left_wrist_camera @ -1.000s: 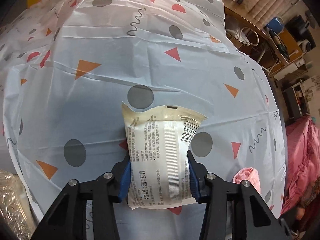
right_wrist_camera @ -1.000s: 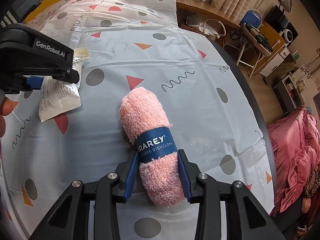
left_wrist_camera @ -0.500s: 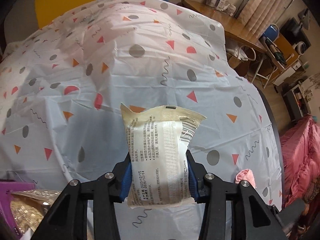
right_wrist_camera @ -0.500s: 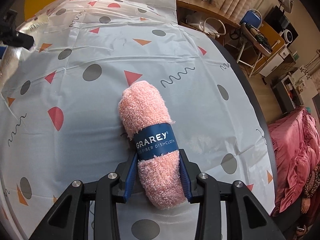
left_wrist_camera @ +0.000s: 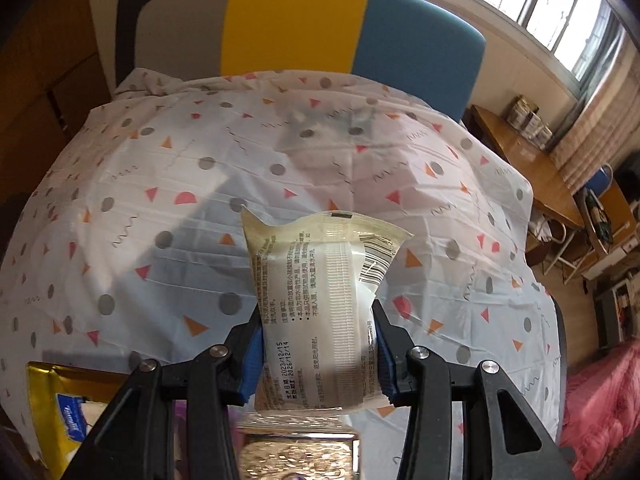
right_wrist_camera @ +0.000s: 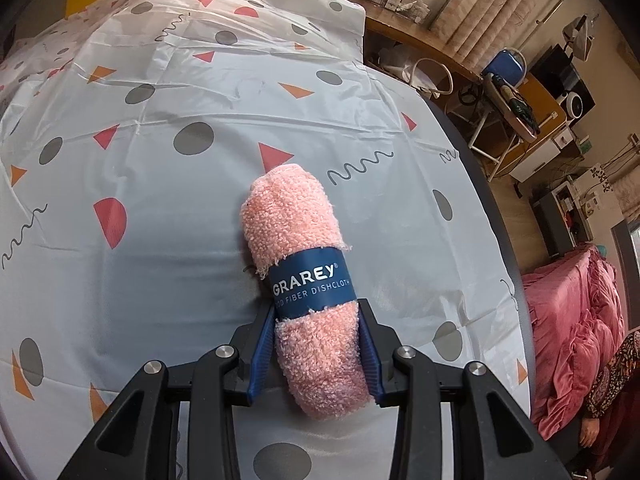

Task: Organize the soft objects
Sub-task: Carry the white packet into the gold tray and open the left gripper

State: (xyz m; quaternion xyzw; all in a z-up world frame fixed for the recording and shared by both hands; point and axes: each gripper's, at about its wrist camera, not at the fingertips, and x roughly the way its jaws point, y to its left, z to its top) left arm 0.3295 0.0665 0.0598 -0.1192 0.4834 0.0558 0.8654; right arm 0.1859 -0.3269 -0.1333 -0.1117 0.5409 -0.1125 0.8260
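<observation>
The left gripper (left_wrist_camera: 318, 356) clamps a cream wipes packet (left_wrist_camera: 320, 312) by its sides, long axis running out along the fingers, carried clear above the patterned tablecloth (left_wrist_camera: 160, 208). Directly beneath the jaws sits a gold-coloured container (left_wrist_camera: 300, 456), contents too blurred to name, with a yellow pack (left_wrist_camera: 60, 412) beside it. The right gripper (right_wrist_camera: 318, 356) pinches the pink rolled dishcloth (right_wrist_camera: 304, 280), which lies lengthwise on the cloth.

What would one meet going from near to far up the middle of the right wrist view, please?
Right claw → pink rolled dishcloth with its blue paper band → patterned tablecloth → wooden desk beyond.
</observation>
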